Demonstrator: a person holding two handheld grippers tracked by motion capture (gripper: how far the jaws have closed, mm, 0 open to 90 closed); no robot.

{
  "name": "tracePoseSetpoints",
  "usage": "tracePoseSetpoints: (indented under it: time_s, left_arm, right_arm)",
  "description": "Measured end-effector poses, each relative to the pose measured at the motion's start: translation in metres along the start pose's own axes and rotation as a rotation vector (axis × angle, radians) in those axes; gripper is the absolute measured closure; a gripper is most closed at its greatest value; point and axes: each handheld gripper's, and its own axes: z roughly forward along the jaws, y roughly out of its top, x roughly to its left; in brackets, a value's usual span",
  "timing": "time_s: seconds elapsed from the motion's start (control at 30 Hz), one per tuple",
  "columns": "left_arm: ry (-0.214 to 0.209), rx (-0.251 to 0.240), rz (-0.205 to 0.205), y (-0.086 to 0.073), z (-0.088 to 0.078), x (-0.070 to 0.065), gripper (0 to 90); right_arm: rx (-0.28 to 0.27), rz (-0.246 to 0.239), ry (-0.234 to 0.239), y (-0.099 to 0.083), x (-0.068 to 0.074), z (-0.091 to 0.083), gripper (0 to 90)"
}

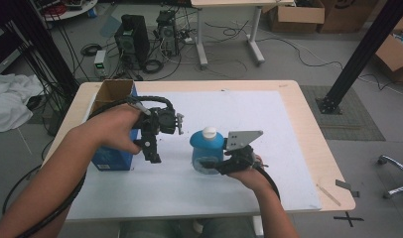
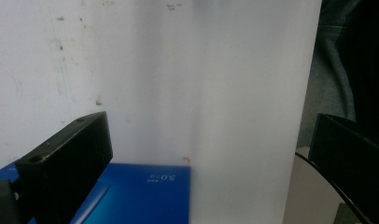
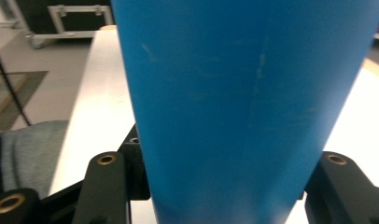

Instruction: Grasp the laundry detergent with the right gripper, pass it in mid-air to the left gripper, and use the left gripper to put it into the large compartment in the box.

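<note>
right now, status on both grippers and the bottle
Right gripper shut on blue bottle, white cap on. Left gripper open, empty, beside blue box. White mat between bottle and box is bare.

On the table (image 1: 308, 129), a sheet (image 1: 269, 114) spread across most of the top. At the sheet's left edge, an open box (image 1: 112, 124); right of it, near the middle, a bottle (image 1: 207, 148) clamped from the near right by the right gripper (image 1: 217, 166). Between box and bottle, raised over the sheet, the left gripper (image 1: 152, 151).
</note>
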Motion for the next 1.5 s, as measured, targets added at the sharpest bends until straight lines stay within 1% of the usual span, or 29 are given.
tracePoseSetpoints:
  time_s: [0.1, 0.17, 0.3, 0.4, 0.57, 0.67, 0.87, 1.0, 1.03, 1.1, 1.17, 1.2, 1.27, 1.33, 1.43, 1.5]
  left_arm:
    - [-0.004, -0.002, 0.002, 0.004, 0.001, 0.000, 0.1]
    - [-0.004, -0.006, 0.003, 0.006, 0.001, 0.000, 0.1]
    - [-0.005, -0.005, 0.015, 0.012, 0.001, -0.002, 0.1]
    - [-0.005, -0.003, 0.023, 0.015, 0.000, -0.003, 0.1]
    - [-0.004, -0.010, 0.031, 0.018, -0.002, -0.006, 0.1]
    - [-0.006, -0.013, 0.029, 0.018, -0.001, -0.006, 0.1]
    - [-0.004, -0.016, 0.032, 0.021, 0.001, -0.009, 0.1]
    - [-0.002, -0.019, 0.033, 0.021, 0.002, -0.010, 0.2]
    - [0.000, -0.022, 0.034, 0.021, 0.002, -0.010, 0.2]
    - [0.004, -0.020, 0.036, 0.021, 0.003, -0.011, 0.4]
    - [0.006, -0.021, 0.035, 0.021, 0.003, -0.012, 0.5]
    - [0.008, -0.021, 0.037, 0.021, 0.003, -0.012, 1.0]
    - [0.015, -0.026, 0.037, 0.021, 0.002, -0.012, 2.1]
    - [0.023, -0.021, 0.042, 0.021, 0.002, -0.013, 3.3]
    - [0.023, -0.020, 0.043, 0.022, 0.002, -0.013, 6.8]
    - [0.018, -0.024, 0.040, 0.023, 0.002, -0.013, 8.9]
  right_arm:
    - [0.016, -0.006, 0.036, 0.002, 0.005, 0.015, 44.5]
    - [0.025, -0.002, 0.053, 0.003, 0.007, 0.024, 44.6]
    - [0.020, 0.001, 0.079, 0.005, 0.009, 0.041, 44.6]
    - [0.011, 0.007, 0.099, 0.007, 0.010, 0.051, 44.6]
    - [0.003, 0.013, 0.113, 0.011, 0.011, 0.063, 44.6]
    - [0.000, 0.013, 0.120, 0.013, 0.010, 0.069, 44.6]
    - [0.000, 0.015, 0.129, 0.017, 0.009, 0.080, 44.6]
    - [-0.010, -0.006, 0.133, 0.021, 0.010, 0.086, 44.6]
    - [-0.005, -0.002, 0.136, 0.022, 0.010, 0.087, 44.6]
    - [-0.013, 0.003, 0.140, 0.024, 0.011, 0.088, 44.6]
    - [-0.019, -0.003, 0.140, 0.026, 0.011, 0.088, 44.6]
    - [-0.027, -0.013, 0.138, 0.027, 0.010, 0.089, 44.6]
    - [-0.029, -0.013, 0.140, 0.028, 0.011, 0.089, 44.6]
    - [-0.030, -0.010, 0.140, 0.029, 0.011, 0.089, 44.6]
    - [-0.025, -0.005, 0.141, 0.029, 0.011, 0.088, 44.6]
    - [-0.032, -0.009, 0.136, 0.029, 0.010, 0.088, 44.6]
